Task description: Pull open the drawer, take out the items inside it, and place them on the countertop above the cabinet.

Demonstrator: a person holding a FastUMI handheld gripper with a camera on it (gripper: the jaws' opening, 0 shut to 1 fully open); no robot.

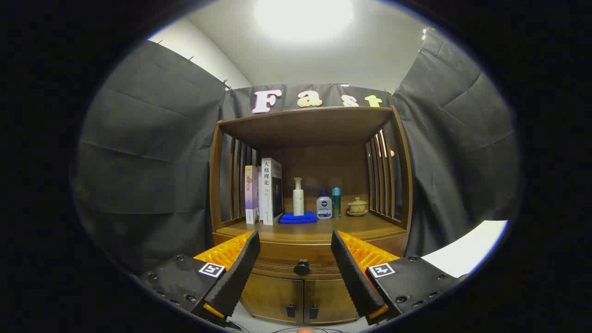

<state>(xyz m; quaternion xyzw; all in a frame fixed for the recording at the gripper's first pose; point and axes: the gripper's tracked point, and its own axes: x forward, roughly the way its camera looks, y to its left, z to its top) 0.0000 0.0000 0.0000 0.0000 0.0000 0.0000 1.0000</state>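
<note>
we could miss the small round black knob [301, 267] on the brown wooden drawer [303, 259], because it is tiny and our fingers are far apart. if we pinch only its edge, it might slip when we pull. our gripper [294, 243] points straight at the brown wooden cabinet [402, 185], level, with both fingers wide open and holding nothing. the knob sits between them, a bit beyond the tips. the drawer is shut, so we cannot see what is inside. the wooden countertop [360, 226] above it has some bare space in front of the white pump bottle [298, 197].
</note>
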